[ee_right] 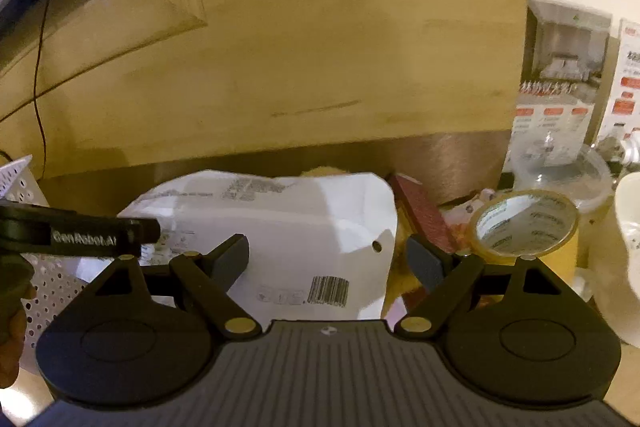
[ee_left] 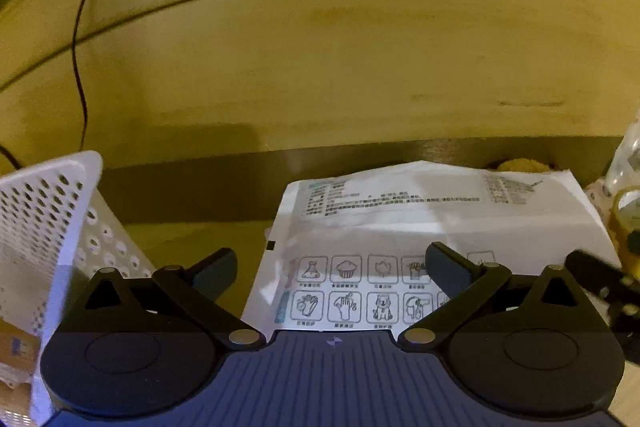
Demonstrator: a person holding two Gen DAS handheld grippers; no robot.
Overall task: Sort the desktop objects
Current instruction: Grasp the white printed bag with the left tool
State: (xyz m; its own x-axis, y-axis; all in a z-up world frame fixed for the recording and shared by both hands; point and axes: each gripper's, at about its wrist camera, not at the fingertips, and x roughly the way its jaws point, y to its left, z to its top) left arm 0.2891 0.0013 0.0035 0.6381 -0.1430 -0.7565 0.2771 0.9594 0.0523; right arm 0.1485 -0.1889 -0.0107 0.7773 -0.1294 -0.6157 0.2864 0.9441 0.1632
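Note:
A white printed packet lies flat on the desk, and my left gripper hangs over its near end, open, with nothing between its fingers. In the right wrist view the same packet shows a barcode. My right gripper is open above it with nothing in its jaws. A white perforated basket stands at the left. A roll of clear tape sits right of the right gripper, by a dark red box.
The wooden back panel closes off the desk, with a black cable hanging down it. A clear plastic tub and a white cup stand at the right. The left gripper's black body crosses the right wrist view.

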